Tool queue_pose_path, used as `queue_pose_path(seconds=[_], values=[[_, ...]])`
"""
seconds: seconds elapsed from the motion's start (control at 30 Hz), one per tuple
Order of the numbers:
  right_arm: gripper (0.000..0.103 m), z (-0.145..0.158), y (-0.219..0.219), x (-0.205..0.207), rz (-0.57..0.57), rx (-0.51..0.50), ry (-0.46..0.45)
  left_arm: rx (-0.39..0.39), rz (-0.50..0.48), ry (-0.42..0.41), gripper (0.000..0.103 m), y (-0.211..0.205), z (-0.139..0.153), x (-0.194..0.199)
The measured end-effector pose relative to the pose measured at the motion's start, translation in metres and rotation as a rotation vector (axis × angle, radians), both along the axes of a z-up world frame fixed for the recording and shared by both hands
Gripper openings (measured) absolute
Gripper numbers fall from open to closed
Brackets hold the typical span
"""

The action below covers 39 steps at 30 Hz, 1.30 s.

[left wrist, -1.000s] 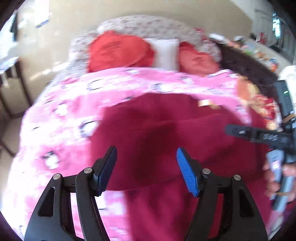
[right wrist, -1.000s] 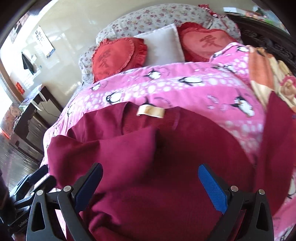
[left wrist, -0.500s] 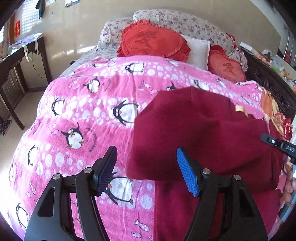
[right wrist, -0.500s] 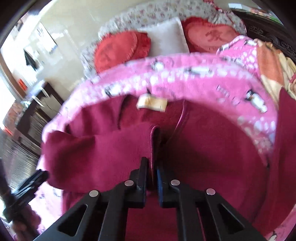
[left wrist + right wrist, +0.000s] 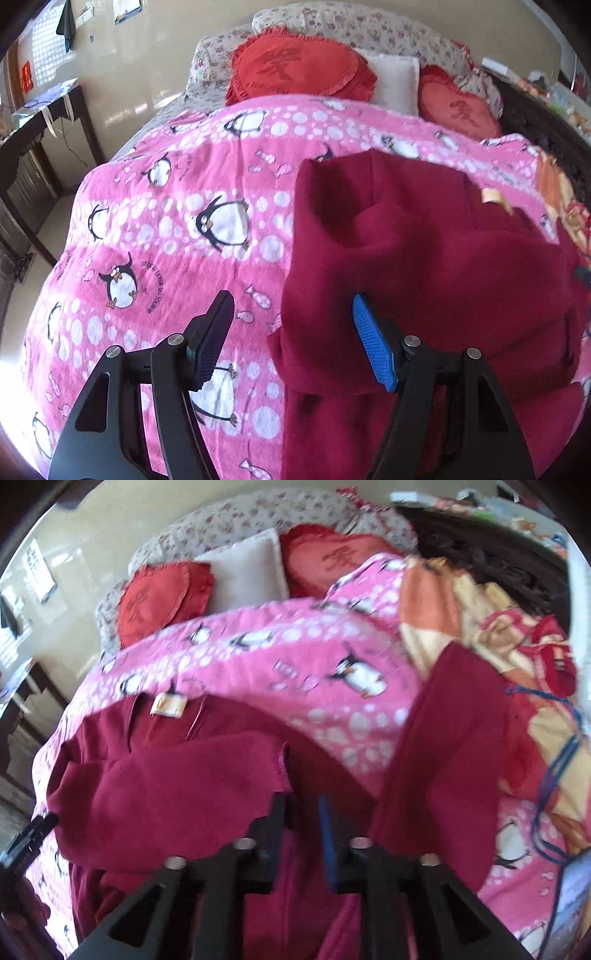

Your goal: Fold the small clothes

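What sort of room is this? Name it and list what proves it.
Most likely a home bedroom. A bed covered by a pink penguin blanket, red heart cushions and a white pillow at its head, and a dark red garment laid out for folding.

Left wrist view low behind left gripper (image 5: 293,339), facing pillows, right wrist view close behind right gripper (image 5: 303,834), sharing sweater (image 5: 424,266) ahead

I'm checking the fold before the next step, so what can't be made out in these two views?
- Right claw, right wrist view: blur hides whether it grips the dark red fleece garment.
- Garment's near hem, left wrist view: cut off by the bottom edge, behind the open left claw.
- Cream neck label: wording too small and blurred.
- Pink penguin-print blanket: garment covers its right part.
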State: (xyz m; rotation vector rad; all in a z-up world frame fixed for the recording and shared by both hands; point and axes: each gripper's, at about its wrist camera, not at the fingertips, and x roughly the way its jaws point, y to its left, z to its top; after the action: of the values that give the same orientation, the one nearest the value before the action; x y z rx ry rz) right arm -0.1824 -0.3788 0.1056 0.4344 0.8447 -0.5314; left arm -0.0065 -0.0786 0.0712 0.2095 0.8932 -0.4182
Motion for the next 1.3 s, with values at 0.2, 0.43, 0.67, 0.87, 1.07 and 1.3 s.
queue_pose_path(seconds=[0.2, 0.43, 0.67, 0.87, 1.07, 1.3], values=[[0.052, 0.026, 0.059, 0.053, 0.389, 0.146, -0.180, -0.044, 0.081, 0.118, 0.067, 0.014, -0.028, 0.013], [0.052, 0.000, 0.139, 0.156, 0.689, 0.182, -0.146, -0.053, 0.063, 0.075, 0.067, 0.024, -0.011, 0.005], [0.044, -0.056, 0.182, 0.232, 0.829, 0.184, 0.010, -0.050, 0.059, 0.104, 0.067, 0.029, -0.019, 0.009], [0.005, -0.038, 0.195, 0.228, 0.836, 0.052, -0.043, -0.077, 0.071, 0.120, 0.067, 0.031, -0.026, 0.016], [0.005, -0.040, 0.181, 0.244, 0.721, 0.068, -0.046, -0.071, 0.084, 0.103, 0.067, 0.027, -0.017, 0.018], [0.074, -0.025, 0.156, 0.182, 0.744, 0.106, -0.089, -0.078, 0.082, 0.091, 0.067, 0.025, -0.013, 0.018]])
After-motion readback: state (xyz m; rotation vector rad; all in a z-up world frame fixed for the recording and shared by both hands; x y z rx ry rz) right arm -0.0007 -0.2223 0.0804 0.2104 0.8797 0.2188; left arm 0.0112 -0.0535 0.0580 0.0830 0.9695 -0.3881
